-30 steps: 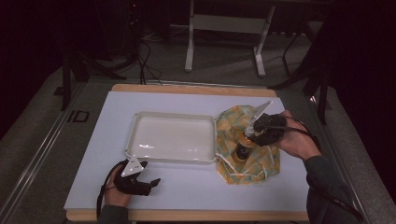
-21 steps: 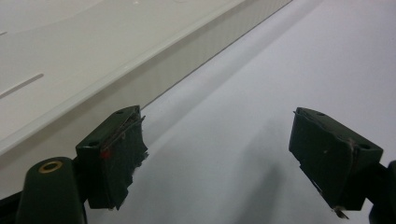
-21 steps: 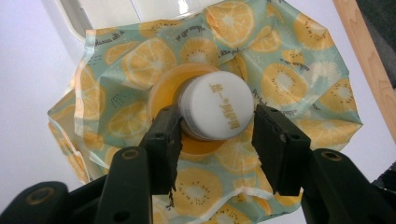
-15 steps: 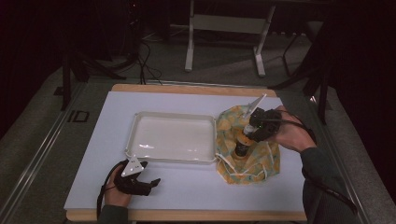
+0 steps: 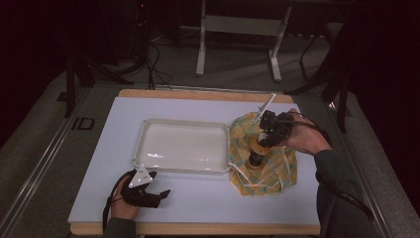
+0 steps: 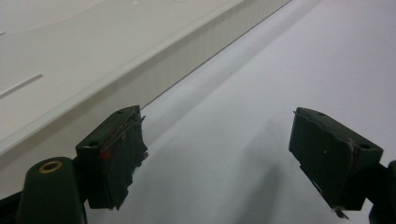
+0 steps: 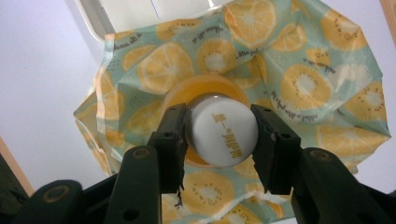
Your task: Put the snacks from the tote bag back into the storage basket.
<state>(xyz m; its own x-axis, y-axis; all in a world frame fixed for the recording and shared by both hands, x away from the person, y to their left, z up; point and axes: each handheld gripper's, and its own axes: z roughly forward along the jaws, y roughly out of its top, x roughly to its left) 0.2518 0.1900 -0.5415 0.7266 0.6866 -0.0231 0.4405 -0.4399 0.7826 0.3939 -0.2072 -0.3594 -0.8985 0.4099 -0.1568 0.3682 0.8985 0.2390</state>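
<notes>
One bottle (image 7: 221, 134) on fruit-print cloth (image 7: 299, 79), white tray (image 5: 183, 146) beside

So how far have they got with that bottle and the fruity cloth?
Done so far: the fruit-print cloth bag lies open on the white table, beside the empty white plastic tray. In hand: the right gripper has closed on the white cap of the orange bottle standing on the cloth. The left gripper is open, resting near the tray. Moving the bottle, perhaps into the tray, seems left.
</notes>
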